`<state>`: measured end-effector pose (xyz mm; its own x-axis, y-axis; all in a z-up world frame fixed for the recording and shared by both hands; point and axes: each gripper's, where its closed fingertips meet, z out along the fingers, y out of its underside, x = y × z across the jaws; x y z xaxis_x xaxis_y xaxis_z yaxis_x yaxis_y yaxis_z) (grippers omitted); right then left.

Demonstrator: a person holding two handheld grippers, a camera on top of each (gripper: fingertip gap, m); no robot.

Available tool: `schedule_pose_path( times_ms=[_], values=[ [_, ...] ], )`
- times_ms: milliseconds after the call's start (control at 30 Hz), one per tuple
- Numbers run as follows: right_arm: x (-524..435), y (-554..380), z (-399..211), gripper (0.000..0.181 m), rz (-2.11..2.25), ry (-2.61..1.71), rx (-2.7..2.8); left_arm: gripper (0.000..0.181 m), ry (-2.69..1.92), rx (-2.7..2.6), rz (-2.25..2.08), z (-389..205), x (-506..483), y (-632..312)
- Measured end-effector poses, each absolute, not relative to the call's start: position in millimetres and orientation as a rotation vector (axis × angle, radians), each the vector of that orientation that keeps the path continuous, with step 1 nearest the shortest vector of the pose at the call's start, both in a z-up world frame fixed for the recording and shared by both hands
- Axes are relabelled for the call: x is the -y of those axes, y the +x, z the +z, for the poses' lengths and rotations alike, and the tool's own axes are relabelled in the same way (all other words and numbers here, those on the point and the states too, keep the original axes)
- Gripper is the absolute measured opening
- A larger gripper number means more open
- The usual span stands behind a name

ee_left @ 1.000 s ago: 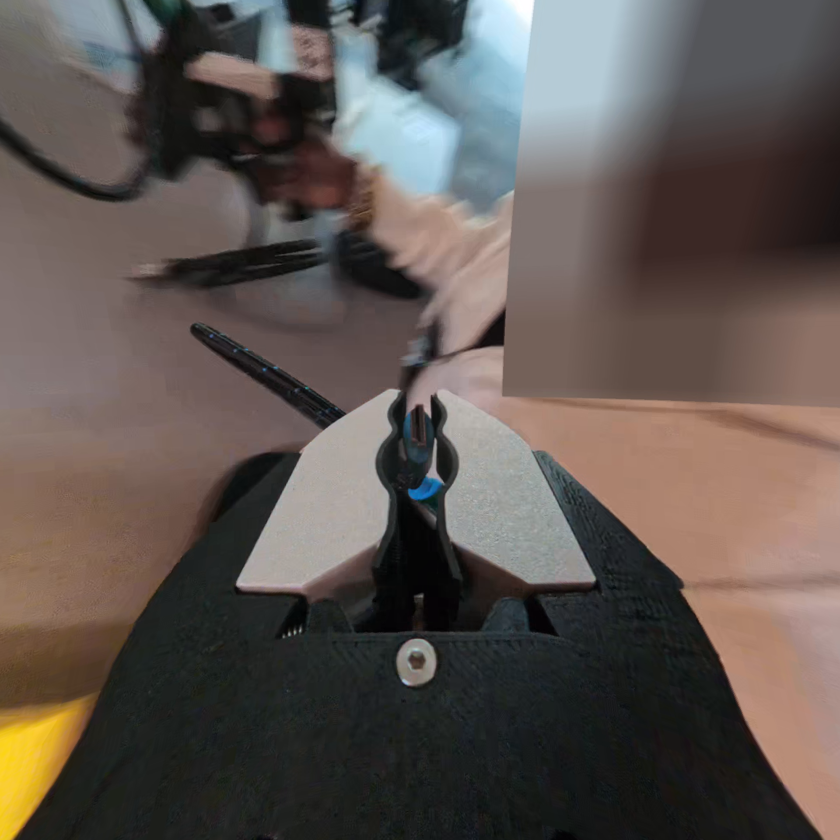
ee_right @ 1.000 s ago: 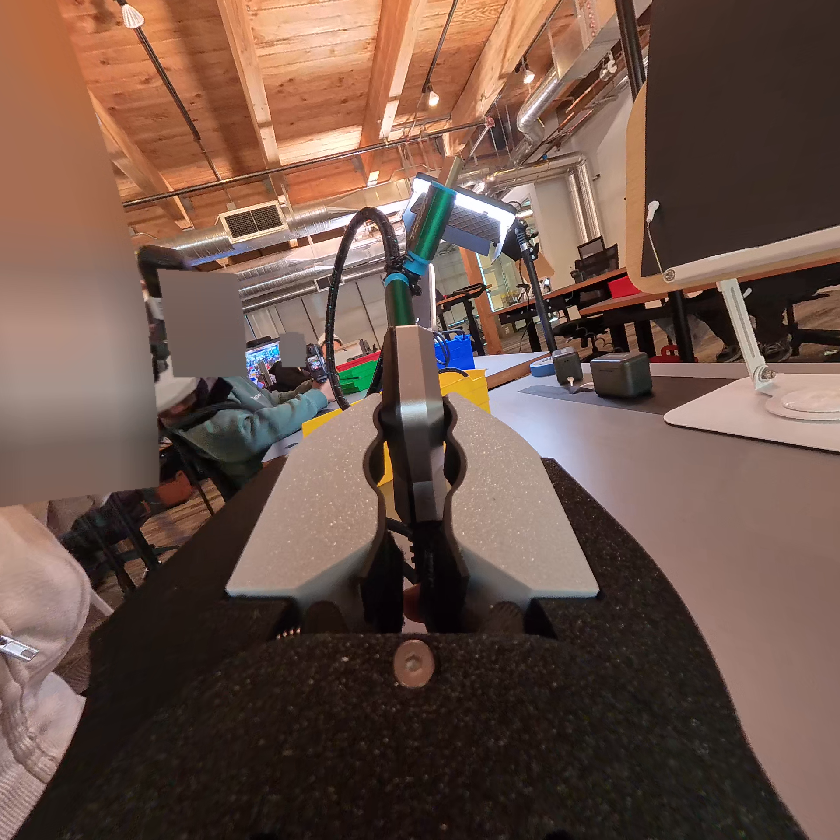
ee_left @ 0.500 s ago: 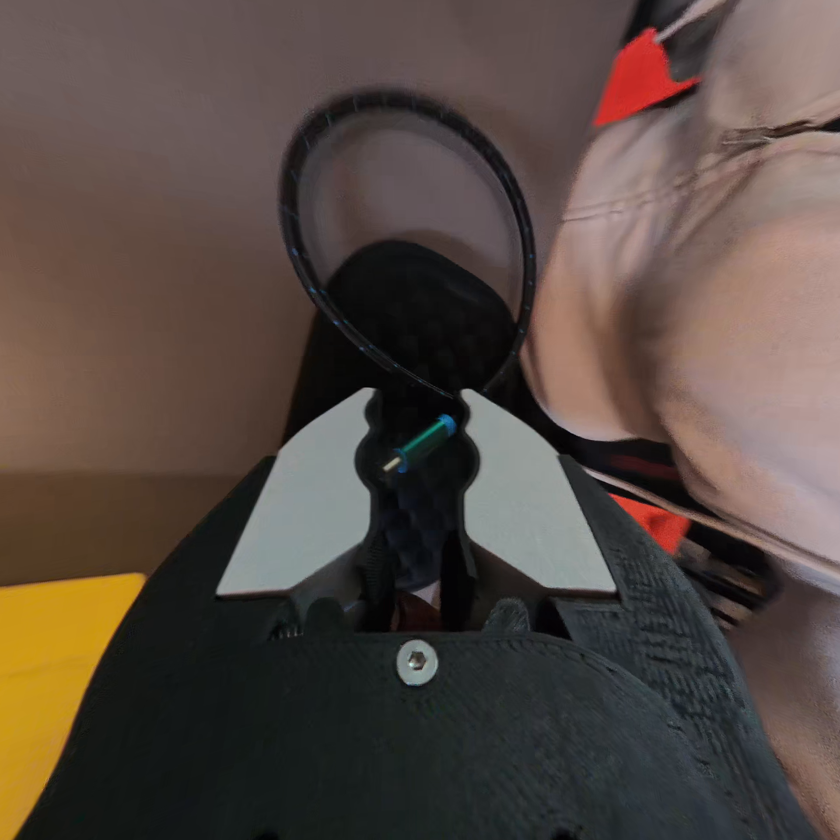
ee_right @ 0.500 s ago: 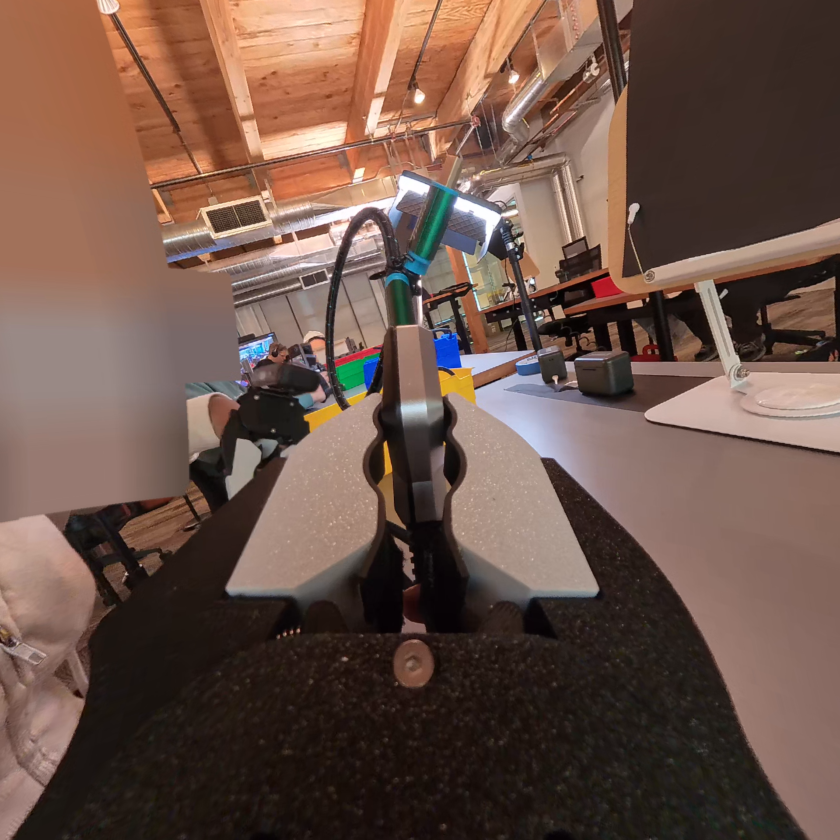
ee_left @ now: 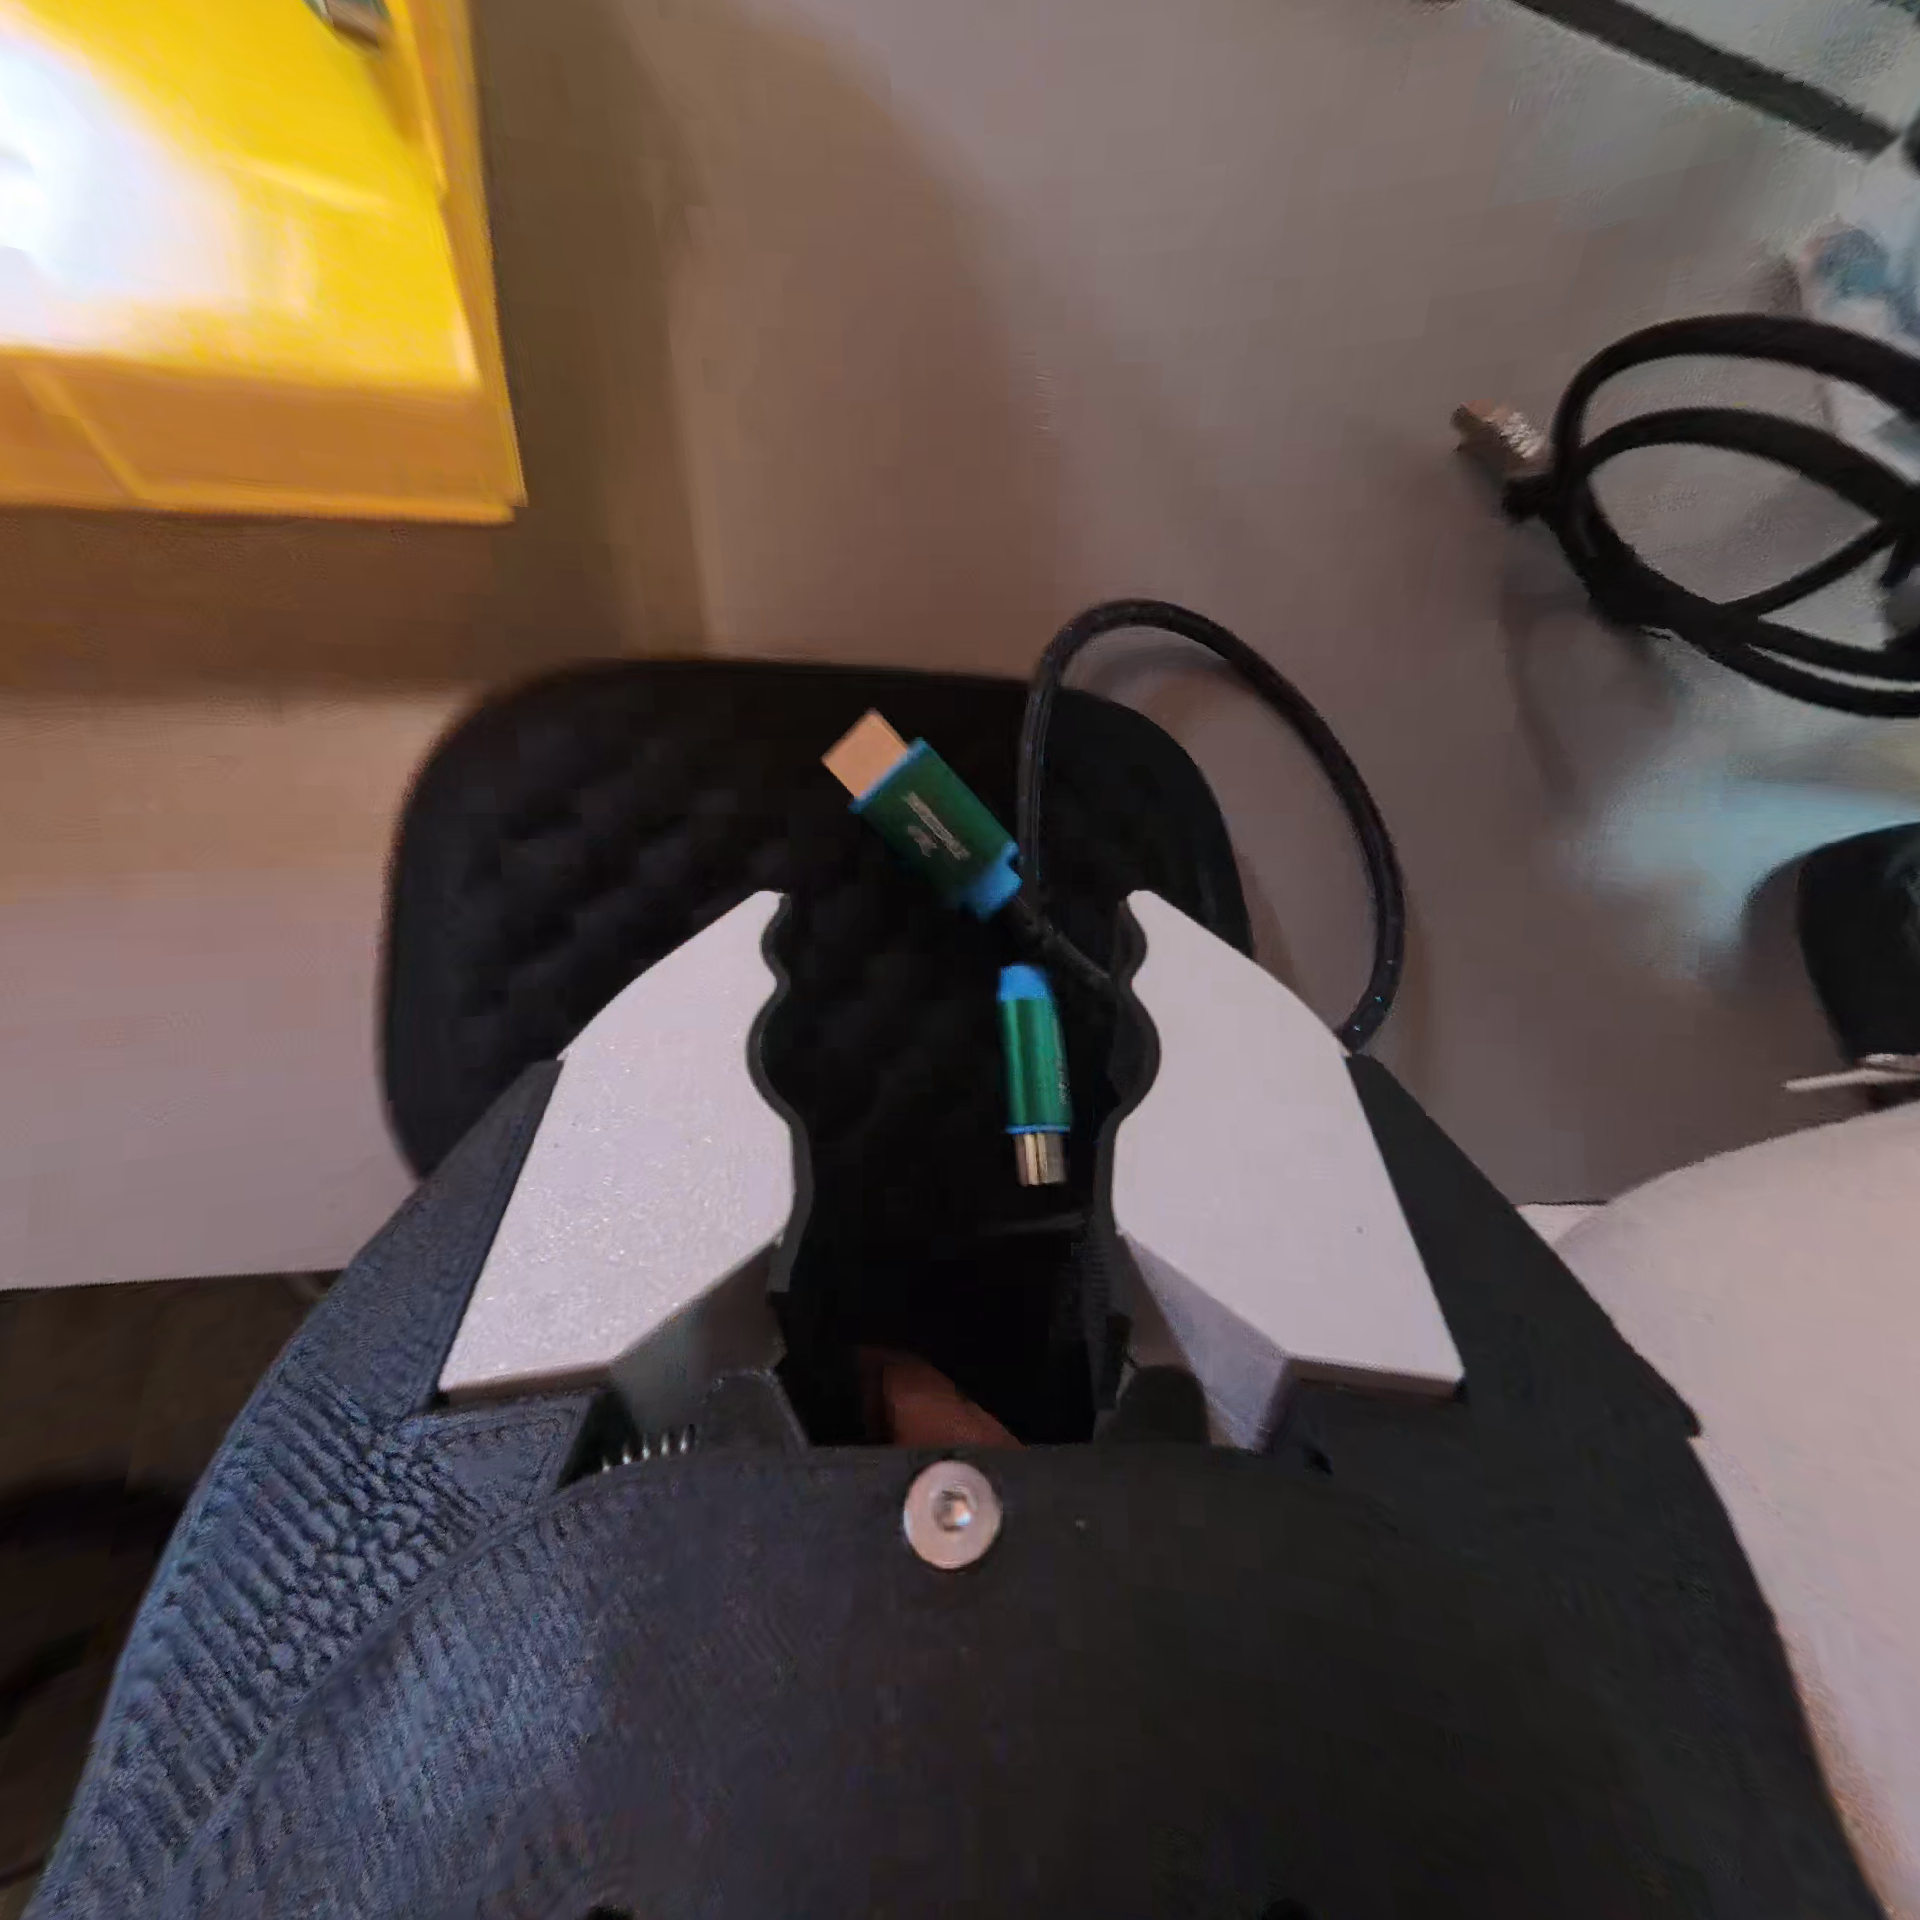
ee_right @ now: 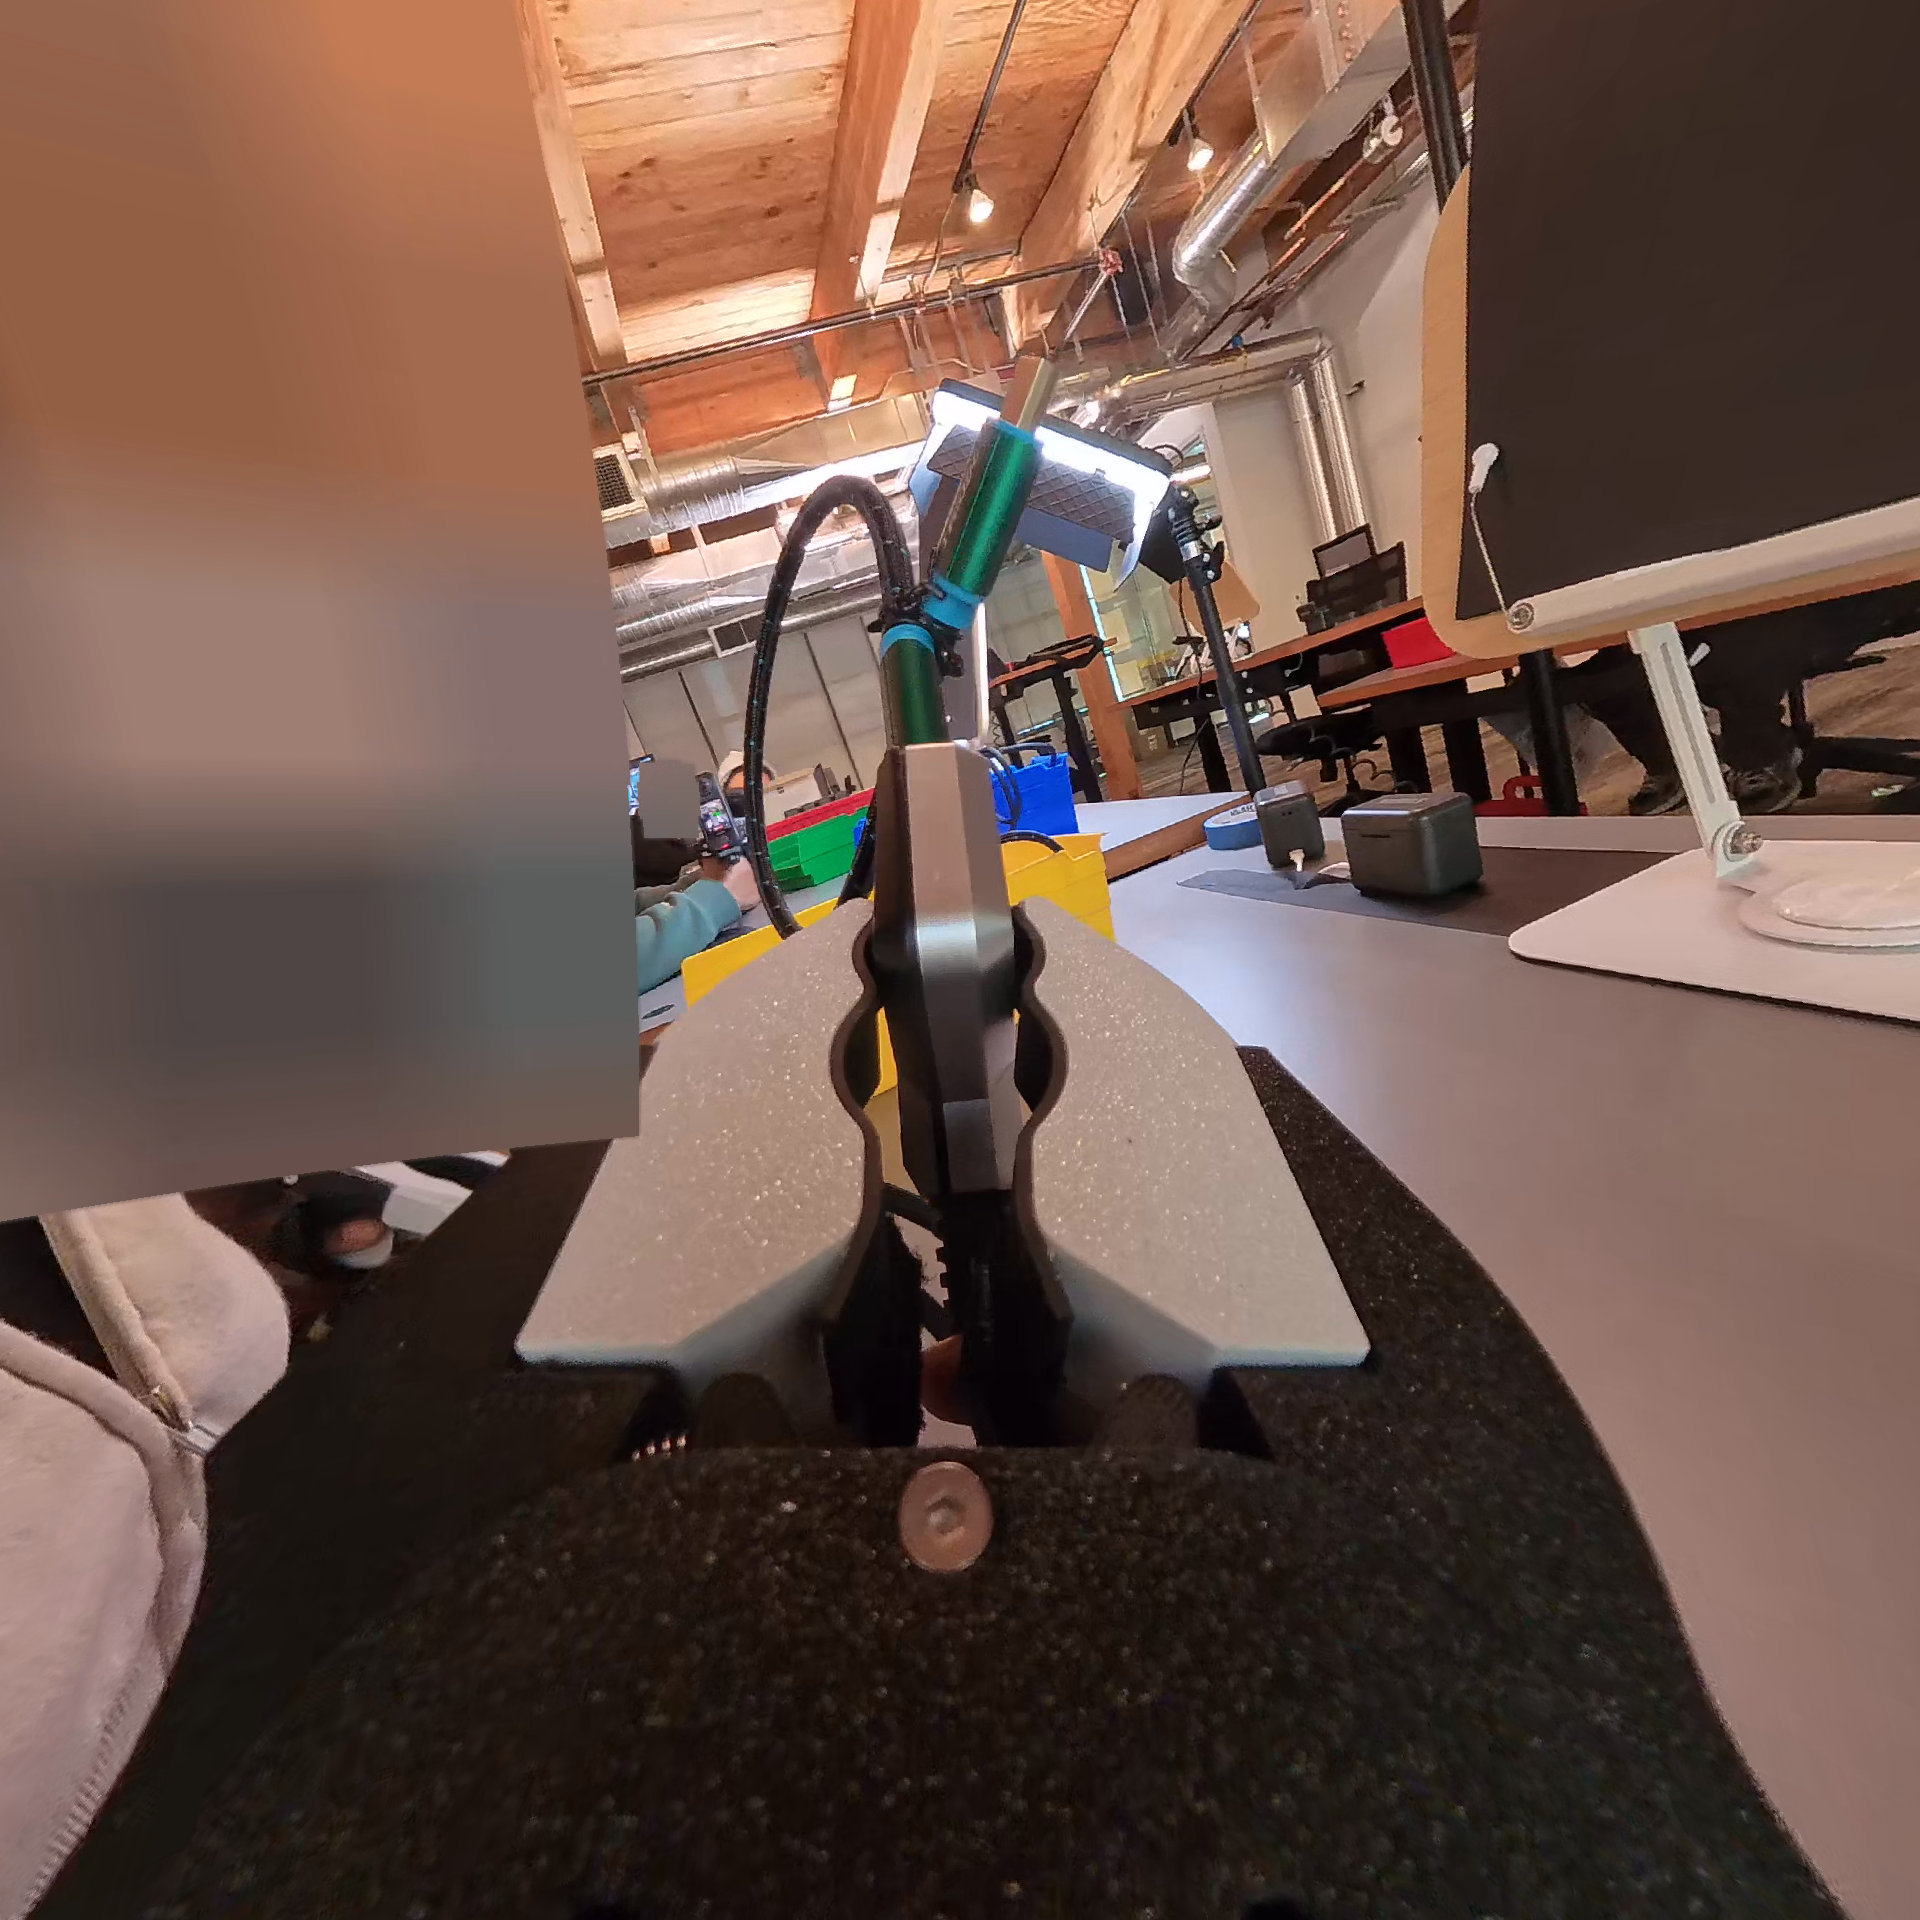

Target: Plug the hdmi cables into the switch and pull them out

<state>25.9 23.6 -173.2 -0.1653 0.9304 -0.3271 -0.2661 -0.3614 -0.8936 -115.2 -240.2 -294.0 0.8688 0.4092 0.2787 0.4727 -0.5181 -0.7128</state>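
Observation:
My right gripper point(ee_right: 943, 925) is shut on a thin grey switch point(ee_right: 935, 862) and holds it upright above the table. A green plug with blue ends point(ee_right: 916, 691) stands in the top of the switch. The black braided cable point(ee_right: 769, 707) loops up to a second green plug point(ee_right: 987, 509), which hangs free. My left gripper point(ee_left: 954, 914) is open wide and looks down on both plugs: the free one point(ee_left: 935, 826) with its gold tip, and the other point(ee_left: 1034, 1060) in line between my fingers. The pads touch neither. The right gripper's black body point(ee_left: 623, 831) lies behind them.
A yellow bin point(ee_left: 229, 260) stands at the upper left, and it also shows in the right wrist view point(ee_right: 1049, 883). More black cables point(ee_left: 1714, 499) lie at the right. On the grey table point(ee_right: 1558, 1143) are a white stand base point(ee_right: 1714, 935) and small grey boxes point(ee_right: 1408, 842).
My left gripper was shut on the green plug and has opened wide, letting it go. Its view has swung down over the table. The right gripper keeps its hold on the switch.

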Motion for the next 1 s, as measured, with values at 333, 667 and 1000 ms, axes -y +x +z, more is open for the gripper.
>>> schedule_pose_path(
  times_ms=[333,667,1000],
  values=[
    [-21,26,-173,0.023,1.699,-1.164,0.888,0.038,-1.952,1.004,-0.453,-300,222,-120],
    [-18,27,-173,0.022,1.703,-1.15,0.914,0.023,-2.039,0.13,-0.101,-246,180,-109],
    [-6,17,-175,0.022,1.679,-1.192,1.027,0.021,-1.738,-1.034,0.881,-181,131,-94]
  ],
)
